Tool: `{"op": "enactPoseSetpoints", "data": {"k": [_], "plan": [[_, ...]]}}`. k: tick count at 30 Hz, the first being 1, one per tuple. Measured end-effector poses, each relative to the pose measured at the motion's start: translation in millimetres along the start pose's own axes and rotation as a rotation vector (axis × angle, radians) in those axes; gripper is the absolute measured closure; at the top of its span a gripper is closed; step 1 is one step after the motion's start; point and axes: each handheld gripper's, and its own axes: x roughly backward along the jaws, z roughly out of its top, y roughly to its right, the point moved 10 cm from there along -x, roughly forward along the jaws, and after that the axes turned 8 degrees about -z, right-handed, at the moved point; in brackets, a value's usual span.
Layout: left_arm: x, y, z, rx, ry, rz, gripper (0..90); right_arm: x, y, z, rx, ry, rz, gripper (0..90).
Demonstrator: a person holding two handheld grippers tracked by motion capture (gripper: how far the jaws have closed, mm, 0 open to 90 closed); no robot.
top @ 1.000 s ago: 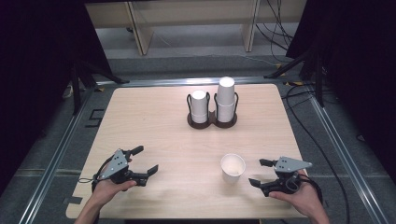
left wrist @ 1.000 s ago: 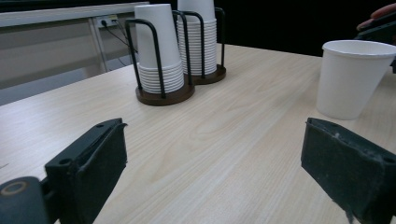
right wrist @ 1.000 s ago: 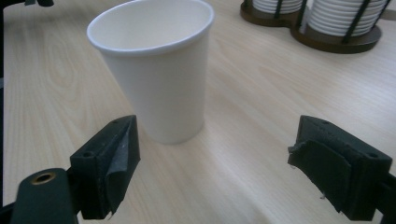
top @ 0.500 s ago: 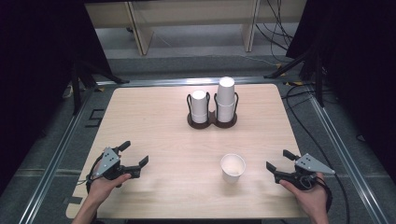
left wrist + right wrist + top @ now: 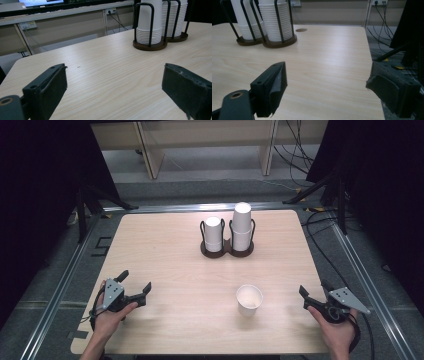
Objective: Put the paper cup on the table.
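Observation:
A single white paper cup [image 5: 249,299] stands upright, mouth up, on the near right part of the wooden table [image 5: 165,250]. My right gripper [image 5: 314,288] sits to the right of it at the table's edge, apart from it and open; in the right gripper view [image 5: 324,82] nothing lies between the jaws. My left gripper [image 5: 135,281] rests near the front left, open, with bare wood between its pads [image 5: 115,85]. At the back a dark wire cup holder [image 5: 227,249] carries a short stack of cups [image 5: 213,234] and a taller stack [image 5: 242,226].
The cup holder [image 5: 150,46] and its stacks [image 5: 175,20] stand far ahead of the left gripper, and ahead left of the right gripper [image 5: 275,22]. A metal rail [image 5: 360,270] frames the table. Cables [image 5: 320,220] trail on the floor at the right.
Both hands have drawn apart: the right gripper slid right, away from the single cup, and the left gripper slid left. The cup and the stacks stayed put.

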Motion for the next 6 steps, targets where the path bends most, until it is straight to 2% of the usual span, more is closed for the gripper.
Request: {"op": "enactPoseSetpoints", "data": {"k": [3,4,5,6], "plan": [[-4.3,8.0,2.6,-0.004,0.016,-0.033,5.4,0.0,-0.9,-0.9,-0.019,-0.011,0.000,15.4],[-3.7,11.7,1.9,-0.005,-0.009,-0.041,5.2,-1.7,-2.4,0.1,0.005,0.007,0.029,15.4],[-5.7,16.0,3.3,-0.009,-0.005,-0.057,5.0,-1.0,-1.4,-0.7,-0.004,-0.002,0.006,15.4],[-8.0,21.2,4.7,-0.012,-0.004,-0.081,5.0,-1.3,-2.1,-0.2,-0.007,0.001,0.011,15.4]]}}
